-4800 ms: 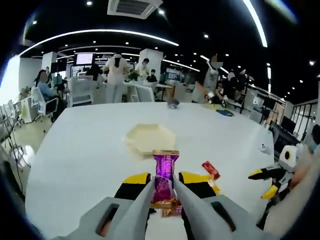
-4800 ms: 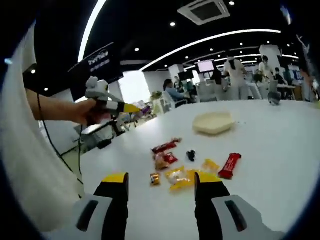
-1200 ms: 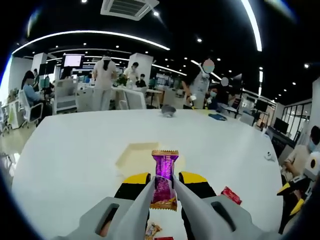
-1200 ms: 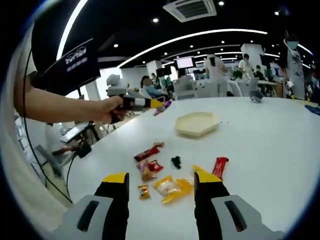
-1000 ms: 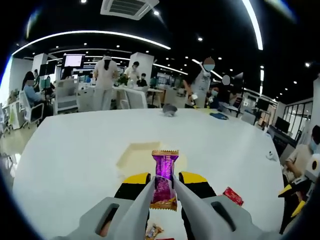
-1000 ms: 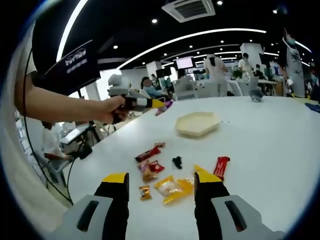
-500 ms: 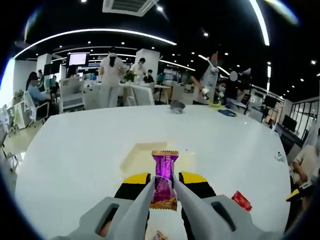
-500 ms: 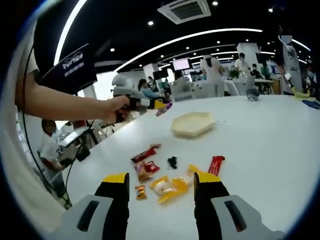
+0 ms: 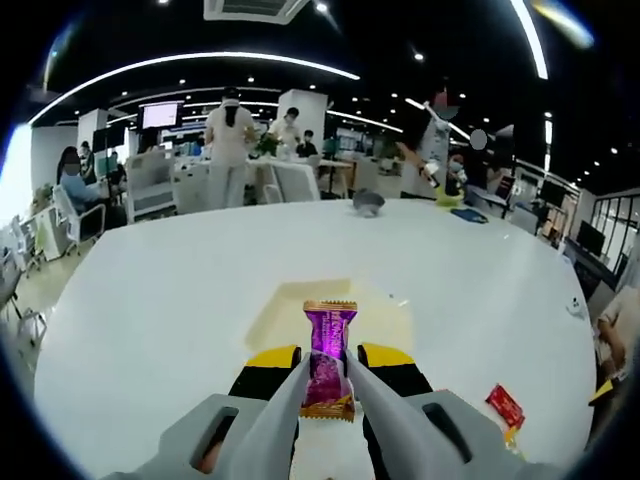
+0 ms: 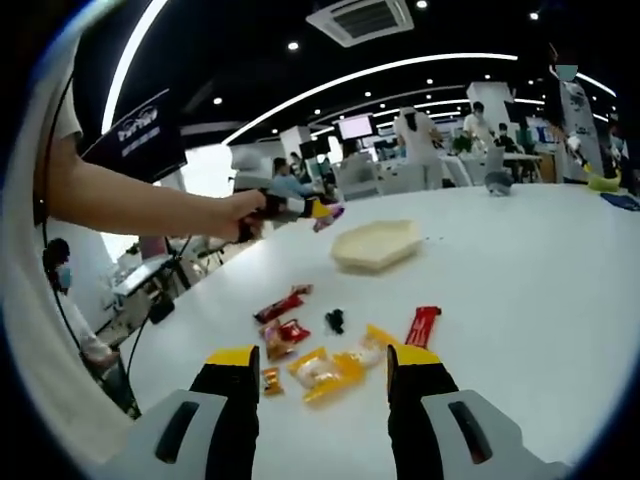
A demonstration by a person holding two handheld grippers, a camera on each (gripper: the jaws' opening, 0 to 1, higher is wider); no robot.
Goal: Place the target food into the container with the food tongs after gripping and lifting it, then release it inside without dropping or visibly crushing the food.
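Note:
My left gripper (image 9: 326,372) is shut on a purple candy wrapper (image 9: 328,346) that stands upright between its jaws, held in the air. Just beyond it the cream hexagonal container (image 9: 290,307) lies on the white table (image 9: 150,300). In the right gripper view the same container (image 10: 375,244) sits mid-table, and the left gripper (image 10: 322,212), held by a hand, hovers to its left with the purple candy at its tip. My right gripper (image 10: 322,375) is open, nothing between its jaws, low over a pile of wrapped snacks (image 10: 325,372).
Loose snacks lie on the table: a red bar (image 10: 421,325), red packets (image 10: 283,303), a small black piece (image 10: 334,321), a red bar (image 9: 505,405) at the right. People and desks stand beyond the far edge. The person's arm (image 10: 130,212) crosses the left side.
The left gripper has carried the purple candy closer to the container, which now lies directly behind the candy. The right gripper stays open over the snacks.

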